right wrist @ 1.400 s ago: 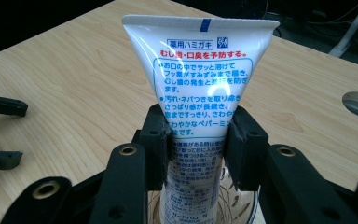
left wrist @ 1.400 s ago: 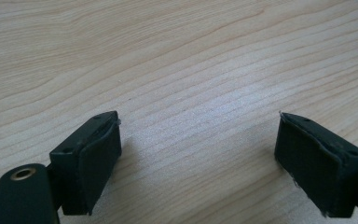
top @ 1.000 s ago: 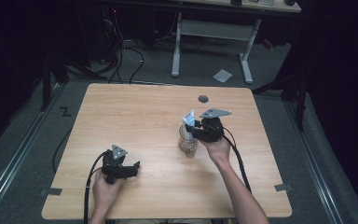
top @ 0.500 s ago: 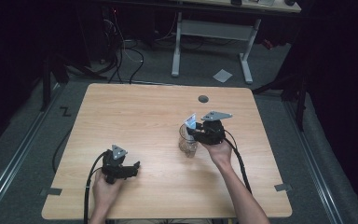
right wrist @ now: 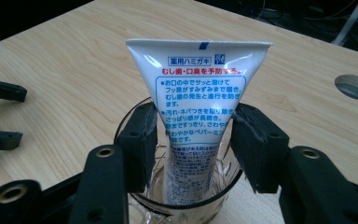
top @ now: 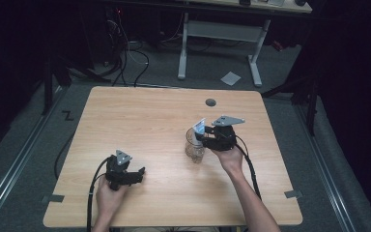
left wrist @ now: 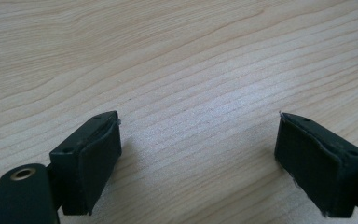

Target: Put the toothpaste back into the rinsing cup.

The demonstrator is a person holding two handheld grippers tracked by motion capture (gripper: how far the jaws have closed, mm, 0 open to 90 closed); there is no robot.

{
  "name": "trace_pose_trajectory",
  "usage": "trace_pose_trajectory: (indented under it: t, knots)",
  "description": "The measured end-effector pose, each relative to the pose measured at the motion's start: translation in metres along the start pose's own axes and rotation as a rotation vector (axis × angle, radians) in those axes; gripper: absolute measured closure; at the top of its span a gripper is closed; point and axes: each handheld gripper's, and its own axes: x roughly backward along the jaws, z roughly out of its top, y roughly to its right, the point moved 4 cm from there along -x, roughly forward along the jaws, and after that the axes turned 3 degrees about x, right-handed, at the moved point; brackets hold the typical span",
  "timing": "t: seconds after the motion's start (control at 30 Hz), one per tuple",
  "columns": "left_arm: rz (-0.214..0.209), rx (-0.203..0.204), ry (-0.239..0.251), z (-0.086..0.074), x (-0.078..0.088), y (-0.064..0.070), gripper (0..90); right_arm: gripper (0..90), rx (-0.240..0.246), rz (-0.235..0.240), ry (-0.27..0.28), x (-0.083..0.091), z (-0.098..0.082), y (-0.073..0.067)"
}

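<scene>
Toothpaste tube (right wrist: 196, 116) stands in glass (right wrist: 186, 186), right gripper (right wrist: 195, 140) fingers just opening, flanking it, release step. Left gripper (left wrist: 200, 158) fingers apart over counter (top: 140, 116). Next: lift right clear.

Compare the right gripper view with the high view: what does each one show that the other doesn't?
Right gripper view: Japanese print on the tube, and the right gripper, jaws just opening, flanking it inside the glass.

High view: both forearms, the whole table, the floor, a desk frame behind, and the left gripper resting near the front edge.

Both: tube standing in the glass, wooden tabletop, the round hole.
</scene>
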Motion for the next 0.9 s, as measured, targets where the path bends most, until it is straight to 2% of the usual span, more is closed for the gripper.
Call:
trace_pose_trajectory:
  t: [0.4,0.73,0.9]
  knots:
    - [0.000,0.000,0.000,0.000,0.000,0.000,14.8,41.5,-0.013,0.005,-0.002,0.007,-0.005,0.002]
    - [0.000,0.000,0.000,0.000,0.000,0.000,14.8,37.8,0.003,0.008,0.003,0.013,-0.005,-0.001]
    - [0.000,0.000,0.000,0.000,0.000,0.000,14.8,38.0,-0.011,0.002,0.026,0.020,-0.003,0.001]
